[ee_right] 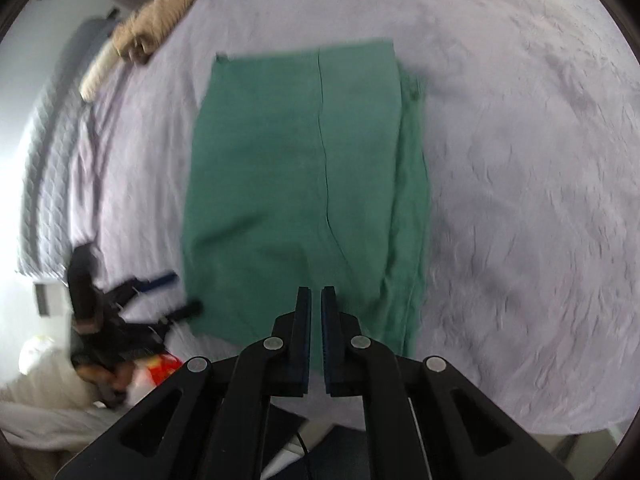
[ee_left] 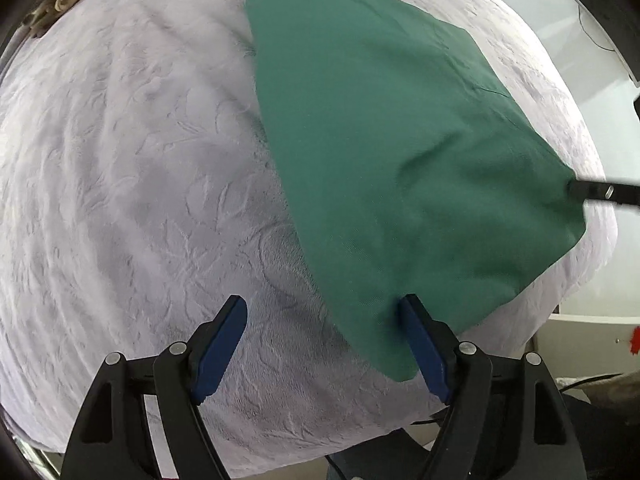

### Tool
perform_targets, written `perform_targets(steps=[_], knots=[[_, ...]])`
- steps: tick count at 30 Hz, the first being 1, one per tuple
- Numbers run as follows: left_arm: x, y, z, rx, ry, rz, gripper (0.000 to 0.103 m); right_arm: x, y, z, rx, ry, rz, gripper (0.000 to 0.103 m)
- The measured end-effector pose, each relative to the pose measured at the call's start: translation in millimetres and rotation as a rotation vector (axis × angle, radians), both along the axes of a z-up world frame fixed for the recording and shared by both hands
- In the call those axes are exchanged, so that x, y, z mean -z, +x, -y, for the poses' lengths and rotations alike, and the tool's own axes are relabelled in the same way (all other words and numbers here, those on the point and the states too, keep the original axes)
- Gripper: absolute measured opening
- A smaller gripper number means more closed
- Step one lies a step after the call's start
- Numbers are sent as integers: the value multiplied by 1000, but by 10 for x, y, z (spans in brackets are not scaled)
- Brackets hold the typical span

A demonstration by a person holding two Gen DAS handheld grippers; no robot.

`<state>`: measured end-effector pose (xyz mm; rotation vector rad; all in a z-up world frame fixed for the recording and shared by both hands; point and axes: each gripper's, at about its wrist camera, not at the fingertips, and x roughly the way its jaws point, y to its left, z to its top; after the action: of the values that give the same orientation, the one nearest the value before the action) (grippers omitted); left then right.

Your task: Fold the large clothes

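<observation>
The left gripper (ee_left: 322,314) stands spread wide at the near corner of the green garment (ee_left: 380,152), gripping nothing. The right gripper (ee_right: 316,300) is clenched over its near edge; whether it pinches cloth is unclear. The garment lies folded flat on the pale bedspread (ee_left: 120,160), a tan cloth (ee_right: 156,28) beyond.

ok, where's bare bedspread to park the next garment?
The bedspread is widest bare to the right of the green garment in the right wrist view. A narrower strip lies between it and the tan cloth. The left gripper crowds the garment's near-left corner.
</observation>
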<state>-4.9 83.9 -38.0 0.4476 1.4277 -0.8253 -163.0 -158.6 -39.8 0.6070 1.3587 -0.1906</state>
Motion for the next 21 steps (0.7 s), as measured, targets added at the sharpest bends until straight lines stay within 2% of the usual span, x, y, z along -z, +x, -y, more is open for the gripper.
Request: perform_targets(steps=[1, 5, 9, 15, 21], knots=[[-5, -5, -19, -7, 6, 2, 80, 86, -25, -16, -4, -39, -36, 5], [-9, 8, -28, -29, 10, -9, 80, 427, -218, 82, 53, -34, -137, 5], [38, -51, -10, -42, 12, -18, 80, 562, -318, 169, 106, -2, -141, 4], [55, -79, 8, -49, 32, -6, 84, 611, -304, 149, 101, -20, -167, 4], [58, -61, 46, -56, 39, -1, 84, 89, -283, 74, 67, -2, 12, 4]])
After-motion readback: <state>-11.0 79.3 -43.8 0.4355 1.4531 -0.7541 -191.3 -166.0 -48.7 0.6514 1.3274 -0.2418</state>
